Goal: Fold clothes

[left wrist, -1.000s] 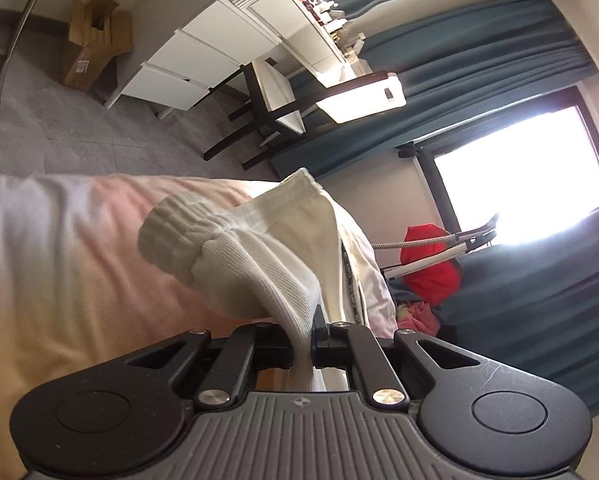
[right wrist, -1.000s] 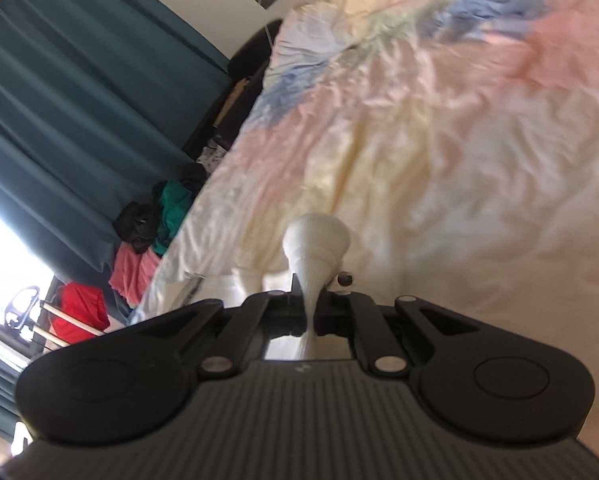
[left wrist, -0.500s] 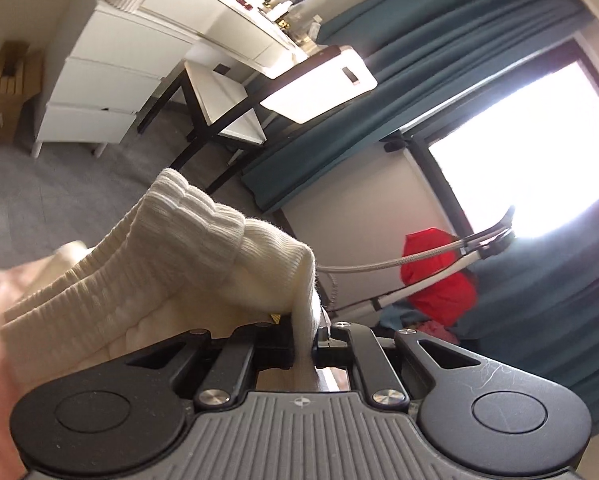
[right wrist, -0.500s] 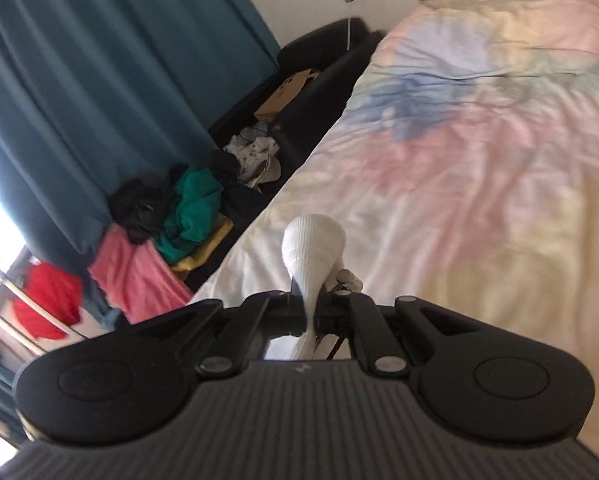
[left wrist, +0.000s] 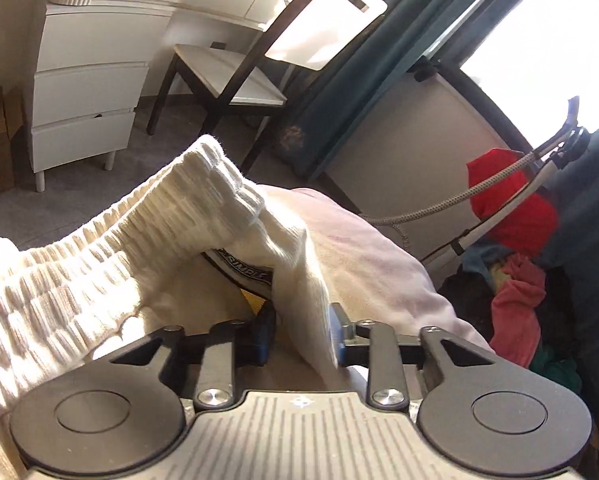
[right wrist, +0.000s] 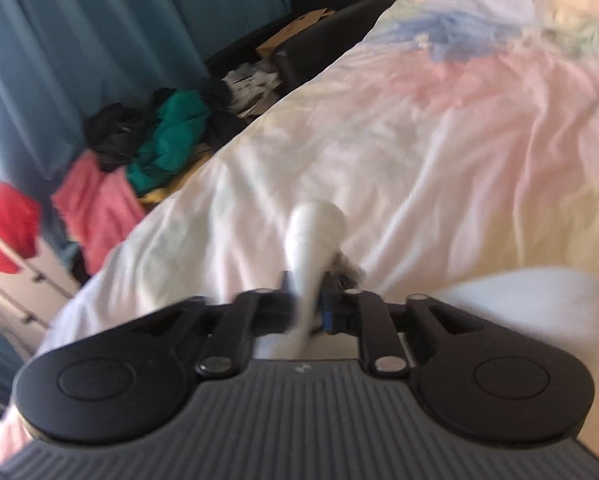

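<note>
White ribbed garment (left wrist: pixel 147 264) lies across the lower left on the bed (right wrist: pixel 439 160). Our left claw (left wrist: pixel 301 336) and right claw (right wrist: pixel 305 300) have just been opening, cloth loose between them. We judge one fold laid, more remaining.

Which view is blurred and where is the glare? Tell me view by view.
Left wrist view: sharp overall; the window is blown out to pure white, the chair back glares, the cream ribbed garment is crisp, and the fisheye bends the room's edges.
Right wrist view: motion blur smears the bedspread and the white cloth fold; the light is softer, with no strong glare.
</note>
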A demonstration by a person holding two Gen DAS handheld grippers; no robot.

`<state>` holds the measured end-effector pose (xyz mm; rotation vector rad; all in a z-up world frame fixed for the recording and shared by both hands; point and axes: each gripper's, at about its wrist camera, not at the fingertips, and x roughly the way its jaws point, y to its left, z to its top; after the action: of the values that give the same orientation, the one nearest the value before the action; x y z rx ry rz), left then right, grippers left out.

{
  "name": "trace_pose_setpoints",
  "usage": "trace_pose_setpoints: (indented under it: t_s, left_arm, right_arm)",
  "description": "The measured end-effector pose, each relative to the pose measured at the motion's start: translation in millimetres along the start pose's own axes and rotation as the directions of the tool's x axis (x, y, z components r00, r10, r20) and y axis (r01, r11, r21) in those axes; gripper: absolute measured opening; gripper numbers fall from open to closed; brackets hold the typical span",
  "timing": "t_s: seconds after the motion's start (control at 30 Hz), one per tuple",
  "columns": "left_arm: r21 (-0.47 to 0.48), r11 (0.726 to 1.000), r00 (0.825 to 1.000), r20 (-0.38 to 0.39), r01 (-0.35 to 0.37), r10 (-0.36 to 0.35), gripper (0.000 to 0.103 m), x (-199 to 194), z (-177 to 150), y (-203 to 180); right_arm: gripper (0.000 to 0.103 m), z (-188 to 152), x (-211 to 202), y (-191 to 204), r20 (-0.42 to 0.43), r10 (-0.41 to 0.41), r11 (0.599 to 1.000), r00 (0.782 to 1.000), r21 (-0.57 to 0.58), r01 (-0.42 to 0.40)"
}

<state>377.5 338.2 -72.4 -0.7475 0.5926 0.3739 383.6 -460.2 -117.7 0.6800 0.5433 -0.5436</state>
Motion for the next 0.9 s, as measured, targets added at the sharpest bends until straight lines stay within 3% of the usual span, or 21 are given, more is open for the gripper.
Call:
trace_pose_setpoints:
  t_s: [0.07, 0.13, 0.27, 0.4, 0.47, 0.53, 0.6, 0.77, 0.9]
  left_arm:
    - [-0.007, 1.000, 0.999, 0.031, 0.029, -0.029, 0.063, -28.2, -11.0, 2.9]
    - [-0.018, 0.998, 0.997, 0.054, 0.054, -0.053, 0.075, -56.7, -24.9, 7.4]
    - [-0.123, 0.988, 0.993, 0.080, 0.098, -0.088, 0.078, -112.2, -67.3, 37.3]
    - [-0.336, 0.935, 0.994, 0.053, 0.109, -0.096, 0.081, -145.6, -112.3, 88.9]
    - [-0.439, 0.895, 0.994, -0.035, 0.079, -0.105, 0.080, -146.1, -122.2, 108.3]
    - [-0.472, 0.879, 0.984, -0.113, 0.069, -0.137, 0.080, -142.7, -121.4, 119.7]
    - [-0.481, 0.870, 0.983, -0.084, 0.105, -0.165, 0.081, -144.9, -120.3, 125.6]
    - [-0.524, 0.834, 0.973, -0.042, 0.171, -0.226, 0.080, -123.7, -124.4, 137.7]
    - [-0.451, 0.873, 0.979, 0.018, 0.188, -0.202, 0.078, -99.2, -121.0, 129.5]
  right_arm:
    - [0.051, -1.9, -21.3, -12.3, 0.004, 0.036, 0.999, 0.999, 0.013, -0.036]
    - [0.053, -7.4, -46.7, -25.9, 0.013, 0.080, 0.997, 0.997, 0.023, -0.080]
    - [0.056, -23.8, -98.1, -58.6, -0.002, 0.145, 0.987, 0.989, 0.072, -0.145]
    - [0.057, -47.1, -133.2, -92.4, -0.068, 0.228, 0.961, 0.971, 0.173, -0.214]
    - [0.057, -61.9, -140.9, -106.2, -0.124, 0.271, 0.942, 0.955, 0.238, -0.236]
    - [0.060, -75.7, -143.1, -116.5, -0.174, 0.338, 0.909, 0.925, 0.313, -0.274]
    - [0.073, -87.7, -142.6, -121.1, -0.207, 0.392, 0.883, 0.896, 0.358, -0.304]
    - [0.075, -99.8, -123.6, -114.0, -0.219, 0.466, 0.846, 0.857, 0.392, -0.360]
    - [0.075, -105.7, -90.0, -100.3, -0.226, 0.504, 0.828, 0.833, 0.400, -0.393]
